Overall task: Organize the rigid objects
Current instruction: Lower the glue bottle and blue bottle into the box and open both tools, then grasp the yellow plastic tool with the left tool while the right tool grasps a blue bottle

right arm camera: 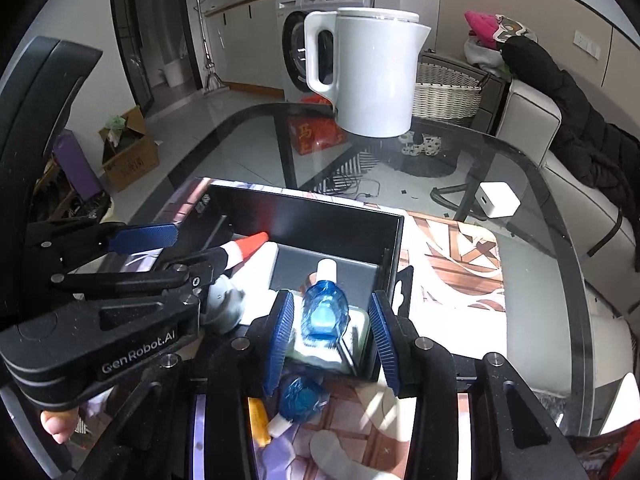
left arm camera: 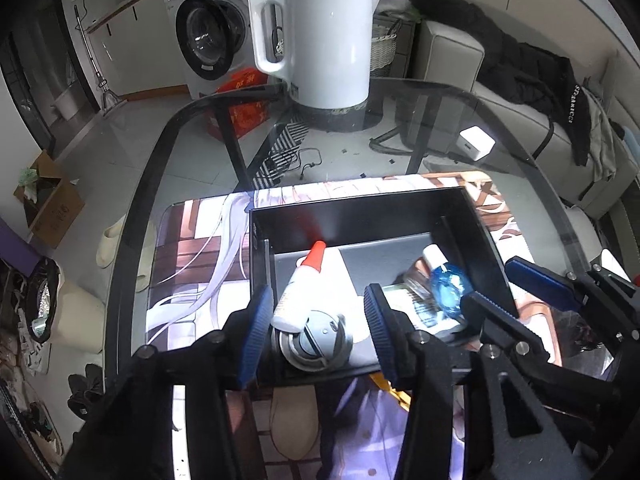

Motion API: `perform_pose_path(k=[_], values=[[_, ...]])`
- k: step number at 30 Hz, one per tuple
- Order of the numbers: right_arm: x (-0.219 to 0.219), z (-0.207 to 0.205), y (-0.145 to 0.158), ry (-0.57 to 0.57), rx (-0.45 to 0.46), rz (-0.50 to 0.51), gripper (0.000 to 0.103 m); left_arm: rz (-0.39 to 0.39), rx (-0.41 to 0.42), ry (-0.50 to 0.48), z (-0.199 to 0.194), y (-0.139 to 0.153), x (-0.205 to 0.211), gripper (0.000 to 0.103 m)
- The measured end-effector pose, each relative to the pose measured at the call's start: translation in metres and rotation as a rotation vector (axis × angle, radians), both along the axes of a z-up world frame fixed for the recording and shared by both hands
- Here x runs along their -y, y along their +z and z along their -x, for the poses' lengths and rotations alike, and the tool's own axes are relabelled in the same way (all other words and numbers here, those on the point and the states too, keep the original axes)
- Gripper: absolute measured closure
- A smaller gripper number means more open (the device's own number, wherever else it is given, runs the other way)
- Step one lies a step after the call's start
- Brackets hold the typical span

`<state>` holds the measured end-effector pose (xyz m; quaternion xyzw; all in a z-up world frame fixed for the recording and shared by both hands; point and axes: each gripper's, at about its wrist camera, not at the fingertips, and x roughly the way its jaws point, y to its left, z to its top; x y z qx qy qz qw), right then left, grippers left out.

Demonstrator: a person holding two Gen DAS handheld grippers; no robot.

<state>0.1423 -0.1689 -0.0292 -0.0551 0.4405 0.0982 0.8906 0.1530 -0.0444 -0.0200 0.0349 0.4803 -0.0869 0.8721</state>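
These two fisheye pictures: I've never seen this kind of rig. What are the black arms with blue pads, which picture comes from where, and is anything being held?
There is no robot here. A person carries two hand-held grippers, each with a camera looking along its two blue-padded fingers. One picture looks out from the left gripper, the other from the right gripper; each also catches the other gripper at its edge.

On the glass table lies a printed mat with a black box on it, and behind it a white kettle. In the box are a white glue bottle with a red tip, a metal lid and a blue bottle. Another blue bottle lies on the mat.

Both grippers' jaws stand apart around these things without pressing them, so nothing is held.
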Motion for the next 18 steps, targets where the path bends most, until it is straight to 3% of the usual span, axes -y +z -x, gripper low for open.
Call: perform_pose_path(k=[9,18], values=[[0.012,0.038,0.023,0.039,0.013,-0.059,0.063,0.077,0.033,-0.051,0.044,0.023,0.002,0.055],[0.021,0.056,0.007,0.056,-0.056,-0.065,0.063,0.091,-0.025,-0.069,0.062,0.006,0.009,0.055]])
